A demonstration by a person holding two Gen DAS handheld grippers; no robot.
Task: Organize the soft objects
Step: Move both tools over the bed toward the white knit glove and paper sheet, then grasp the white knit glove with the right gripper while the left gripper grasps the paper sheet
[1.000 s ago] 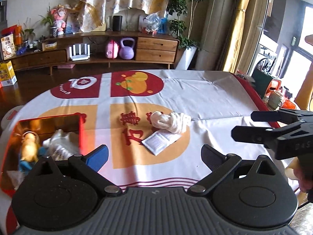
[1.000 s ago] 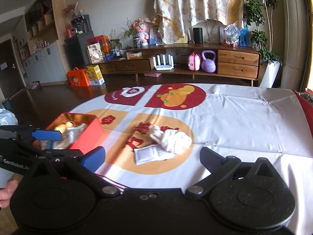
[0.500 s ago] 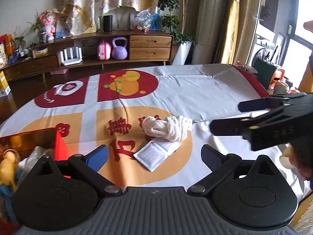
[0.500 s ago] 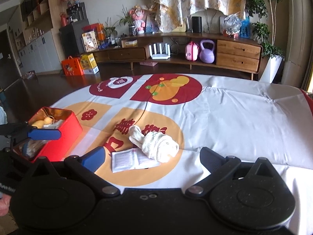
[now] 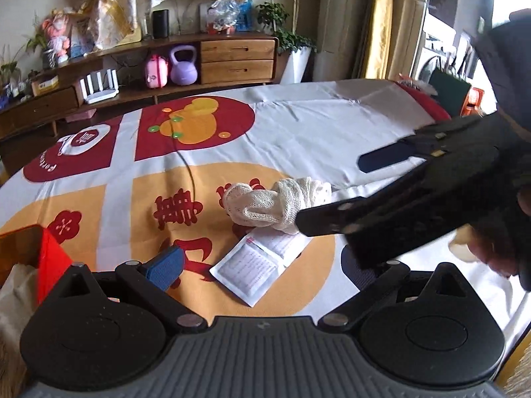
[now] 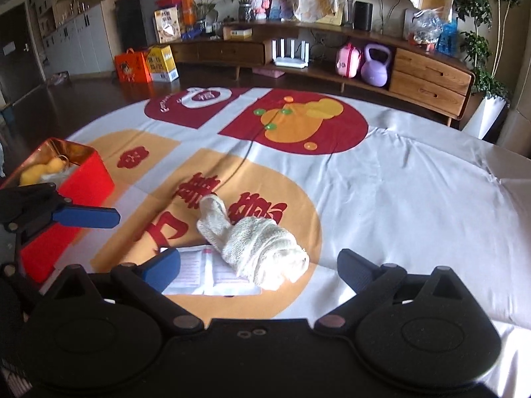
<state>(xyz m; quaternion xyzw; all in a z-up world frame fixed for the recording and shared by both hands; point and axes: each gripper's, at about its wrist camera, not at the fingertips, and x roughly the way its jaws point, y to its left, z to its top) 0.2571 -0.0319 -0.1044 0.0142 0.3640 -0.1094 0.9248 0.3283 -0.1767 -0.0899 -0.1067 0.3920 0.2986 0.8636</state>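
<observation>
While both grippers hang over the near edge of the cloth-covered table, neither has hold of anything. The right gripper has its fingers spread wide, and the rolled white knit cloth lies on the tablecloth between and just beyond them, its far end tapering to a loose tail. This roll rests partly on a flat white printed packet, which lies by the blue pad of that gripper's left-side finger. The left gripper is likewise wide open, with the packet between its fingers and the roll just past it. Toward the table's left edge stands an open red tin box holding a yellow plush toy and something white. Farther off, beyond the table's far edge, a purple kettlebell sits on a low wooden sideboard.
</observation>
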